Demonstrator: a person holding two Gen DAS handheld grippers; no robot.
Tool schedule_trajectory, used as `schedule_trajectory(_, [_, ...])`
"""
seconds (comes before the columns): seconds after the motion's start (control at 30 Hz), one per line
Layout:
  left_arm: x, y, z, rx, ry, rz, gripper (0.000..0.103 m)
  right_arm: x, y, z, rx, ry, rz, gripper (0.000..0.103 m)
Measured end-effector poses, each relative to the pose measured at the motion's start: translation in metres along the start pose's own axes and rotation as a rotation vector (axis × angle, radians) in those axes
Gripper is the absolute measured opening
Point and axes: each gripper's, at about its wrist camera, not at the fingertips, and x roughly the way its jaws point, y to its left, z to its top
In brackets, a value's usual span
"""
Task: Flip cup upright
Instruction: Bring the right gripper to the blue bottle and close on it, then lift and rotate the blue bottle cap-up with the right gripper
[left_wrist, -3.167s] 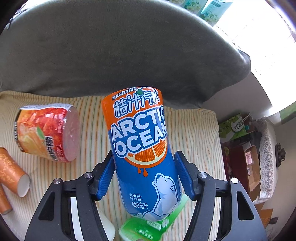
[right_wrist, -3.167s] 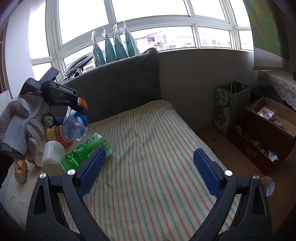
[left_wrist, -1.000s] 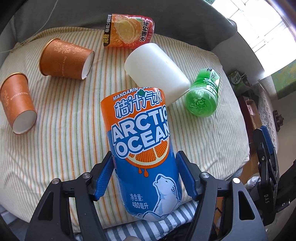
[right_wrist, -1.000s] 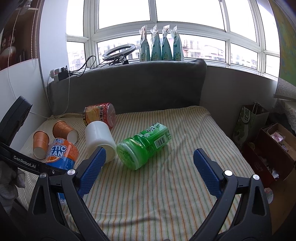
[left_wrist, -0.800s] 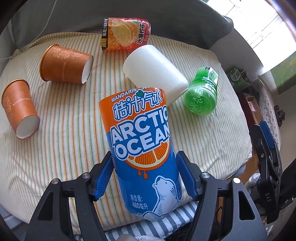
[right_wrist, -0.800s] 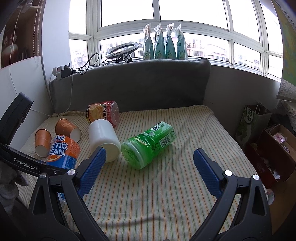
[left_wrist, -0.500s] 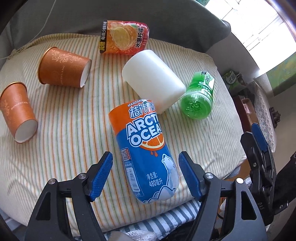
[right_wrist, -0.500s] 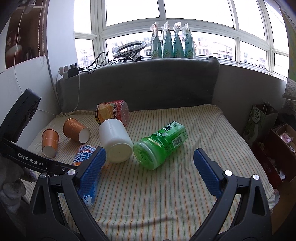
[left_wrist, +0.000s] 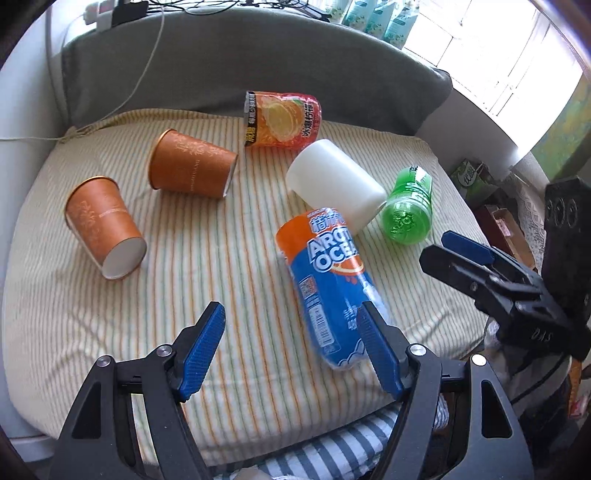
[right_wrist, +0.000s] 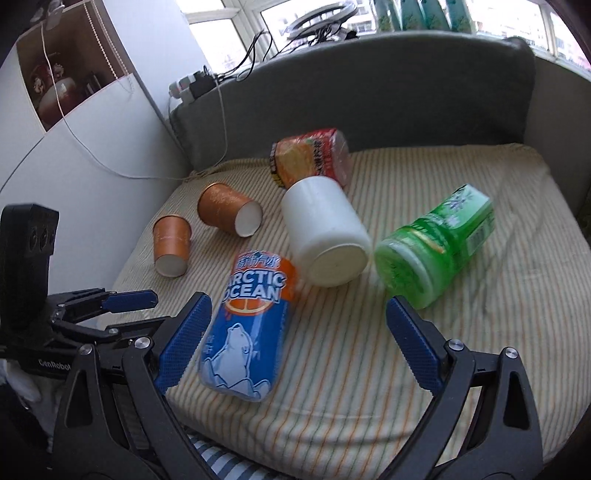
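- Both pairs of my fingers stand spread wide with nothing between them: the left gripper (left_wrist: 291, 347) hangs over the near edge of the striped cushion (left_wrist: 229, 229), and the right gripper (right_wrist: 299, 343) does the same from the other side.
- Just past my left gripper's right-hand finger lies the blue Arctic Ocean cup (left_wrist: 328, 288), flat on its side. That finger's pad crosses in front of its near end in the left view; whether they touch I cannot tell.
- From the right wrist, the same cup lies just beside my right gripper's left-hand finger, polar bear end toward me and orange end pointing away.
- Its long axis runs roughly along the line of both grippers, from the near edge toward the back of the sofa, slightly slanted. So neither pair of fingers straddles it; it sits off to one side of each gap.
- I judge the left gripper slightly nearer, but either must shift sideways to centre the cup's body between the pads, then swing the far end up.
- Its orange end nearly meets the white cup (left_wrist: 336, 181), also on its side, with the green bottle (left_wrist: 408, 206) just beyond that.
- Farther out lie two brown paper cups, one near (left_wrist: 105, 225) and one farther back (left_wrist: 190, 166), both tipped over, and an orange-labelled cup (left_wrist: 282, 120) against the grey backrest (left_wrist: 221, 62).
- Nothing on the cushion stands upright yet, so I take the task as barely begun.
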Motion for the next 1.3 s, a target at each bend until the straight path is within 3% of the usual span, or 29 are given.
schedule_trajectory(0.13, [-0.005, 0.017, -0.012, -0.041, -0.008, 0.010, 0.074, 0.031, 0.000, 0.013, 0.050, 0.150, 0.099, 0.097])
schedule_trajectory(0.47, [-0.019, 0.022, -0.033, -0.030, -0.065, 0.095, 0.074, 0.086, 0.015, 0.033, 0.013, 0.364, 0.102, 0.097])
schedule_trajectory(0.8, [-0.021, 0.035, -0.041, -0.068, -0.065, 0.078, 0.074, 0.116, 0.031, 0.035, -0.056, 0.468, 0.064, 0.092])
schedule_trajectory(1.0, [-0.020, 0.038, -0.043, -0.078, -0.059, 0.072, 0.074, 0.131, 0.031, 0.038, -0.056, 0.530, 0.056, 0.080])
schedule_trajectory(1.03, [-0.021, 0.039, -0.043, -0.082, -0.060, 0.072, 0.074, 0.132, 0.032, 0.038, -0.062, 0.534, 0.047, 0.070])
schedule_trajectory(1.07, [-0.021, 0.040, -0.043, -0.085, -0.062, 0.072, 0.074, 0.133, 0.031, 0.038, -0.063, 0.539, 0.041, 0.068])
schedule_trajectory(1.3, [-0.024, 0.046, -0.043, -0.107, -0.072, 0.076, 0.074, 0.117, 0.038, 0.037, -0.082, 0.475, 0.058, 0.066])
